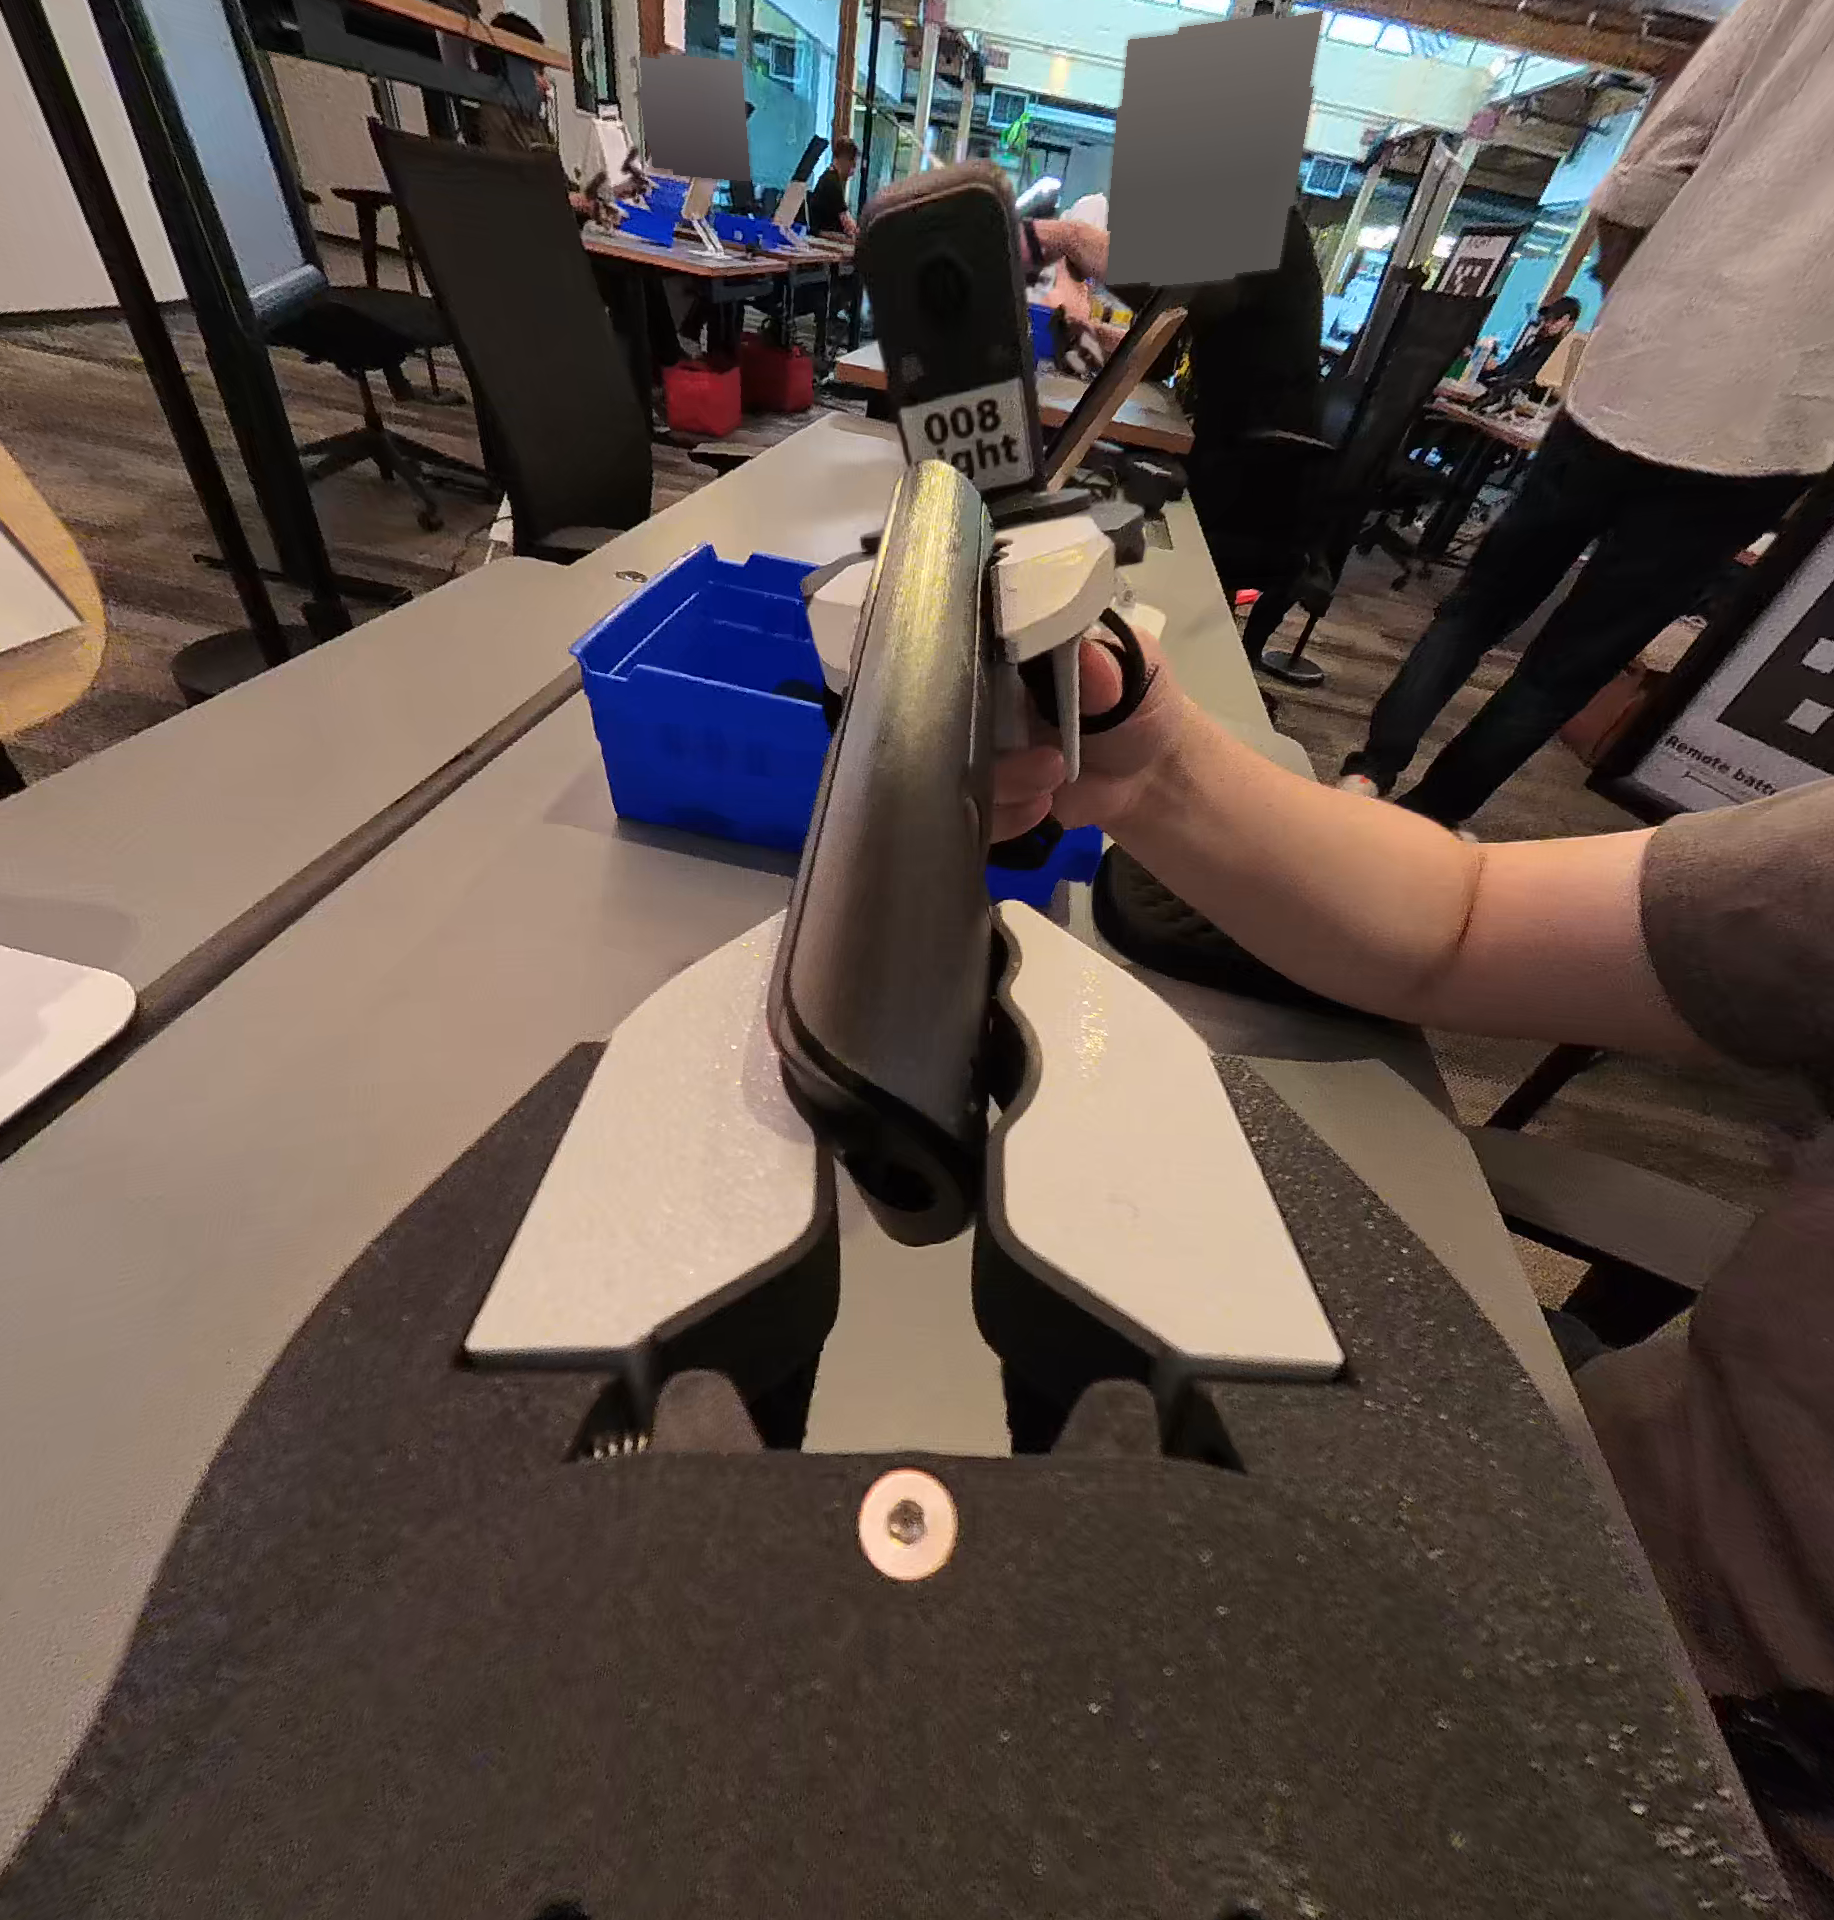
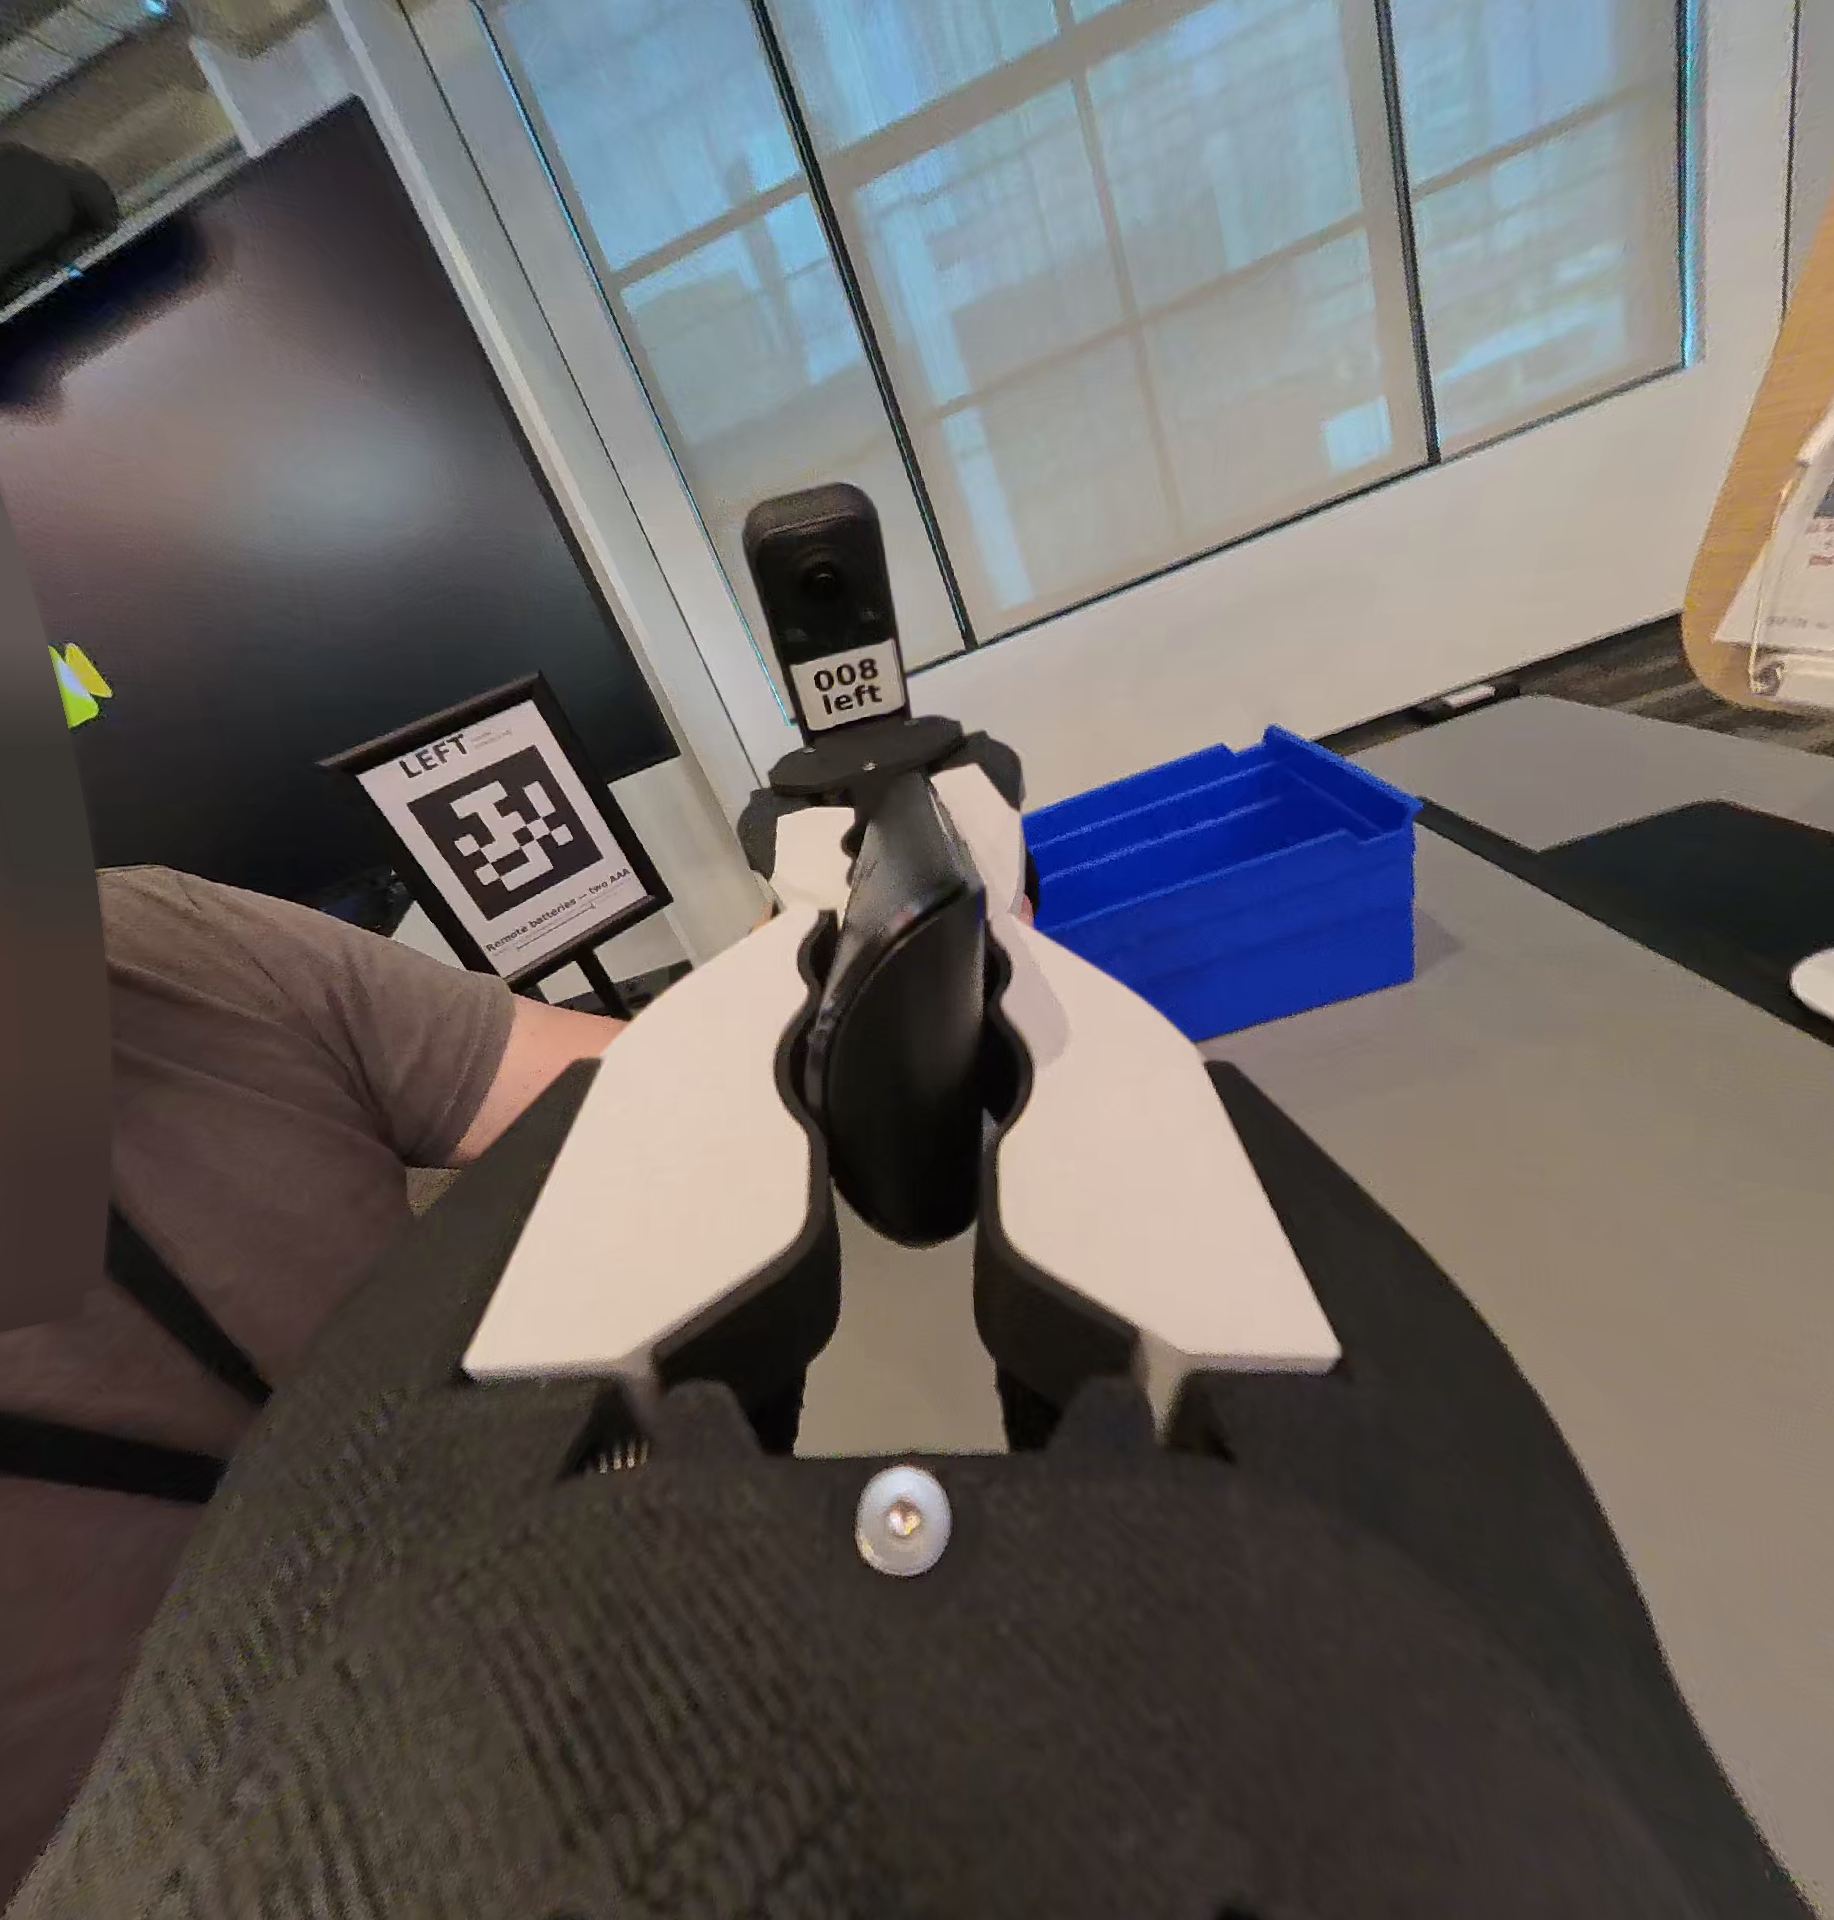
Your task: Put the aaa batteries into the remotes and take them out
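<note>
Above the table, both tongs (seemingly) gripping remote

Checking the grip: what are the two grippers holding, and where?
Both hold one black remote: the left gripper near one end, the right gripper near the other.

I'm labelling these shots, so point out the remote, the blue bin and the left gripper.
remote (image 1: 892, 831), left wrist view, on its black back.
blue bin (image 2: 1235, 914), right wrist view, on its front wall.
left gripper (image 1: 897, 1049), left wrist view, between the fingertips clamping the remote.
</note>
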{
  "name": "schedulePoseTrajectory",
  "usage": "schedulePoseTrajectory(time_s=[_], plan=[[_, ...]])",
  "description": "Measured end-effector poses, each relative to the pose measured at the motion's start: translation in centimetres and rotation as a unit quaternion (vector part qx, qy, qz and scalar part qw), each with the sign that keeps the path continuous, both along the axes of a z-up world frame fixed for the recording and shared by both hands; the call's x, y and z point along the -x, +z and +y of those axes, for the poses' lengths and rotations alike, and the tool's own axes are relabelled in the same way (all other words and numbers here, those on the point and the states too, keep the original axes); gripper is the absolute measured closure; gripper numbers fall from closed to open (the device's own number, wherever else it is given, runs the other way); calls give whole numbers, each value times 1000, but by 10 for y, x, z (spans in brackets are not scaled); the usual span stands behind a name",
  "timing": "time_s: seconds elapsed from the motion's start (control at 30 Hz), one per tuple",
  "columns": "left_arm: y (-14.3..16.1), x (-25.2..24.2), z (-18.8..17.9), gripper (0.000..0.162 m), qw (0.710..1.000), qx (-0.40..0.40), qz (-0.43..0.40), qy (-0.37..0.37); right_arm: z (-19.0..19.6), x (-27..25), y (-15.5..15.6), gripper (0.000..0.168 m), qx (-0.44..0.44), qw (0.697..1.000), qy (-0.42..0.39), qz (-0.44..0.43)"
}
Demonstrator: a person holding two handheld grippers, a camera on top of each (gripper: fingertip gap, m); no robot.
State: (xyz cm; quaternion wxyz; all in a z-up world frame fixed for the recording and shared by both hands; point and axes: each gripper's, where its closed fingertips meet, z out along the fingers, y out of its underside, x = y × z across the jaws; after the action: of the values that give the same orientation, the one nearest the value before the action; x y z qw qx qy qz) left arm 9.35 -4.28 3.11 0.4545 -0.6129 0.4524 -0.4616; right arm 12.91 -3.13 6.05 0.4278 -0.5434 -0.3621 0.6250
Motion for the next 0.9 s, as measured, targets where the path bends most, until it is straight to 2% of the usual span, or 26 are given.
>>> schedulePoseTrajectory(time_s=[0.27, 0.4, 0.43, 0.47, 0.53, 0.67, 0.77, 0.9], plan=[[-9, -2, 1, 138, 999, -9, 30, 9, 2, -3, -4, 143, 22, 1000, 10, -9], [-7, -8, 6, 138, 999, -4, 1, 32, 13, -6, 4, 138, 36, 999, -33, 8], [-7, -10, 8, 138, 999, 7, -14, 38, 19, -6, 5, 126, 36, 998, -59, 5], [-7, -13, 9, 138, 999, 17, -32, 38, 25, -7, 4, 108, 29, 995, -95, -8], [-9, -14, 13, 138, 997, 39, -56, 47, 43, -12, -1, 85, -5, 979, -196, -57], [-11, -12, 23, 138, 993, 29, -70, 92, 55, -21, 2, 56, -125, 912, -356, -159], [-9, -11, 27, 138, 989, -1, -70, 127, 53, -19, 2, 49, -180, 867, -408, -222], [-13, -16, 25, 138, 987, -33, -48, 150, 52, -13, -6, 44, -195, 846, -422, -260]])
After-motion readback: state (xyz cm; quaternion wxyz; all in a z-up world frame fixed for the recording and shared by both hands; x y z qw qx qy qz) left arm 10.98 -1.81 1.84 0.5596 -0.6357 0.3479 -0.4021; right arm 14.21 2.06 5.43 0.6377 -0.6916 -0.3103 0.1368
